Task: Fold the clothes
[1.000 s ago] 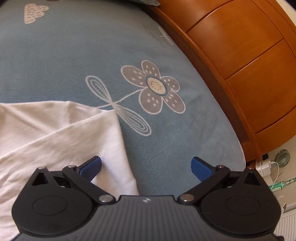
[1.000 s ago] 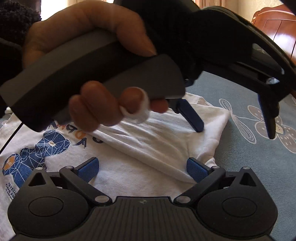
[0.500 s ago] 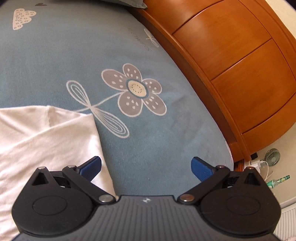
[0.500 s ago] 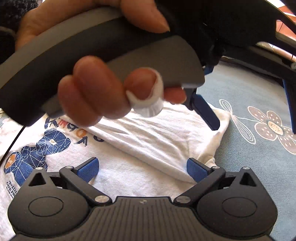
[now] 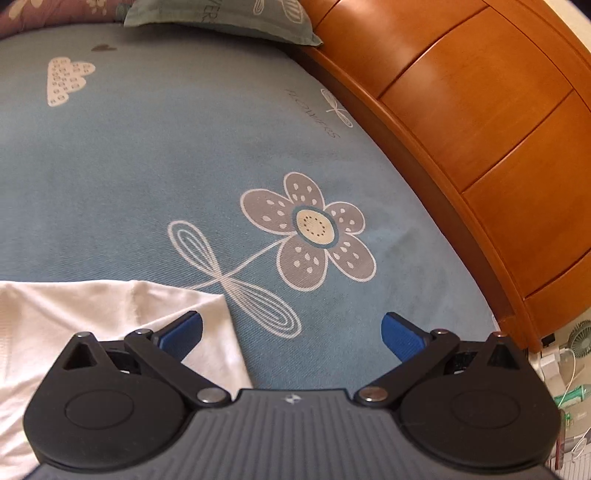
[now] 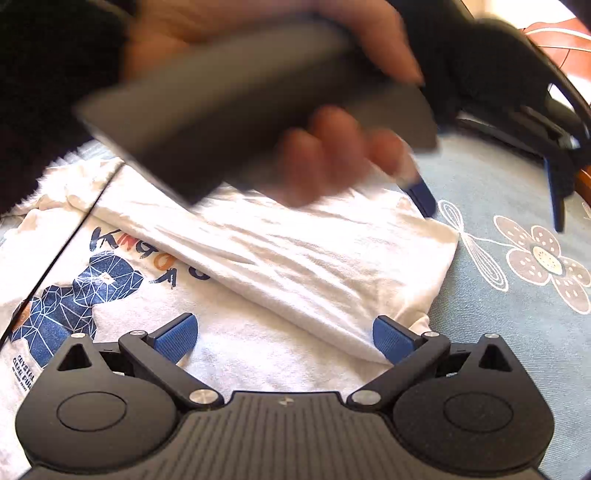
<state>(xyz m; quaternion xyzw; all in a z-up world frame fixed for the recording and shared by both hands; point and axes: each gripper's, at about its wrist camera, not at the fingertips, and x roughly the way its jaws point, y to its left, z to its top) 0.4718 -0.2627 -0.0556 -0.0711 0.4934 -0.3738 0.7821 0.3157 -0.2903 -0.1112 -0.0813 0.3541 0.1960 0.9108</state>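
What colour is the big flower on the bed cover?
The flower has grey petals with white dots and a cream middle, clearest in the left wrist view.

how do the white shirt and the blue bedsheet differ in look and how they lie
The shirt is white, wrinkled and partly folded over itself; the bedsheet is blue and lies flat. The shirt carries a blue geometric print with lettering; the bedsheet shows flower and cloud patterns. Both are fabric.

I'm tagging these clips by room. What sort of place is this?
Most likely a bedroom: a bed sheet with a flower print, a pillow at its far end, and a wooden bed frame alongside.
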